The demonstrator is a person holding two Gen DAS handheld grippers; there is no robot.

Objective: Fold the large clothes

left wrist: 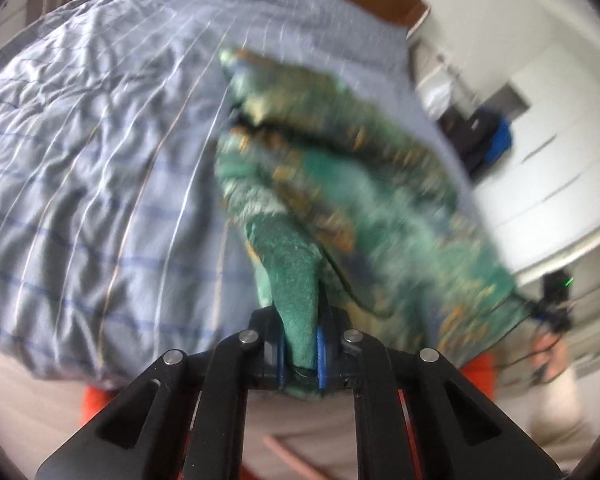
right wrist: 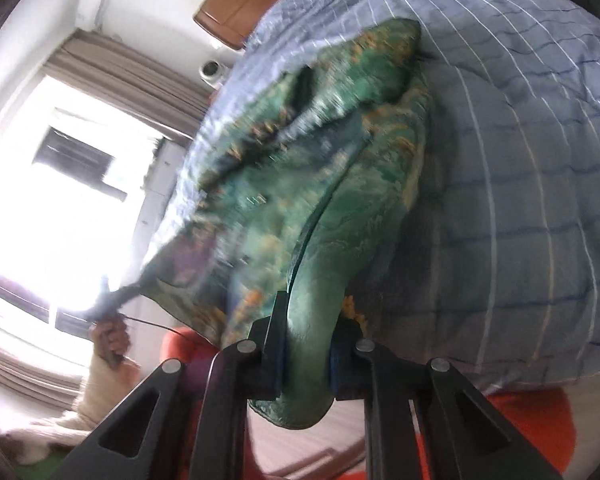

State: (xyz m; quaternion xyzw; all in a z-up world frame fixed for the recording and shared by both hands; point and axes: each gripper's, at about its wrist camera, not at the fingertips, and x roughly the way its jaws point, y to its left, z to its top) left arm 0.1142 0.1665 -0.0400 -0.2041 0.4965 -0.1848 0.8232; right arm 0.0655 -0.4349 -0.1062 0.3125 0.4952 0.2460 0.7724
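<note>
Left wrist: blurred green garment (left wrist: 340, 184), probably patterned.

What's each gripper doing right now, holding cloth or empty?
Left gripper: closed, pinching a fold of the green garment.
Right gripper: closed, clamped on a thicker bunch of the same garment.

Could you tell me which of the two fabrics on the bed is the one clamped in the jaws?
The green patterned garment, pinched by both the left gripper and right gripper; the blue striped bedsheet lies untouched beneath.
</note>
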